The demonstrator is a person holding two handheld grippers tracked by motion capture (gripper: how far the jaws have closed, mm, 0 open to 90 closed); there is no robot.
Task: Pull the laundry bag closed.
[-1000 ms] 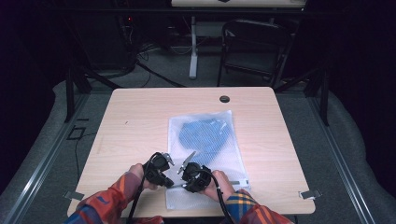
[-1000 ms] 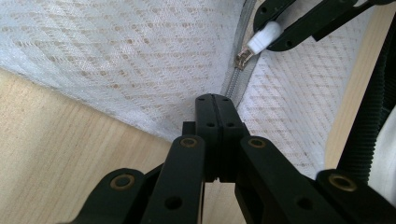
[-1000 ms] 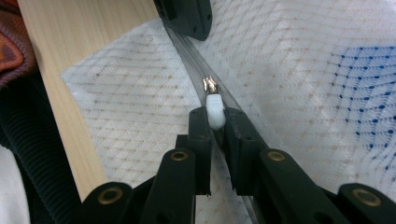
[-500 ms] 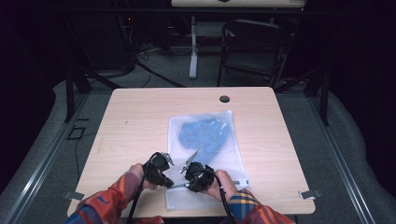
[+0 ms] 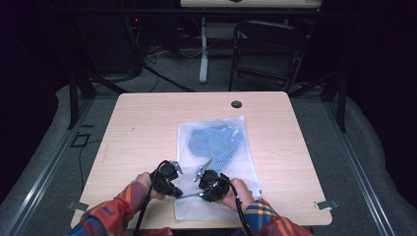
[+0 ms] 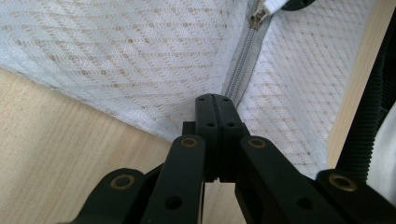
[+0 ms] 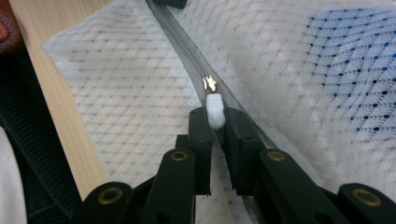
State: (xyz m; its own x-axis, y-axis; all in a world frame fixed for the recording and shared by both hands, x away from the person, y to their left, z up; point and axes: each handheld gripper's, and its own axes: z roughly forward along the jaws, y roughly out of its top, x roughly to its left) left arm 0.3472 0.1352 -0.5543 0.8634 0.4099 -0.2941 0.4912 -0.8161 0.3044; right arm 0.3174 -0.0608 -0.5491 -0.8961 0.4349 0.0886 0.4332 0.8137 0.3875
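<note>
Where the near edge of the light wooden table (image 5: 147, 128) meets the person's forearms, lies flat a white mesh zip-up laundry bag (image 5: 223, 162), reaching from mid-table to the front edge, with a folded blue cloth (image 5: 212, 143) showing through its far half. Along the bag's near end runs a grey zipper (image 7: 187, 51), slider metal-toned, with a small white plastic pull tab (image 7: 214, 111). Right gripper (image 7: 215, 122): black jaws narrowed onto that white tab, pinching it between the tips, just behind the slider. Left gripper (image 6: 215, 100): black jaws pressed fully together at the bag's edge beside the zipper line, apparently nipping the mesh fabric, though the pinch itself hidden between the pads. Seen from above, both grippers close together over the bag's near end, held by hands in orange-and-blue plaid sleeves (image 5: 110, 214). No brand, label or readable writing visible on bag, tab or grippers. Beyond, a round black grommet hole (image 5: 236, 104) near the table's far edge.
</note>
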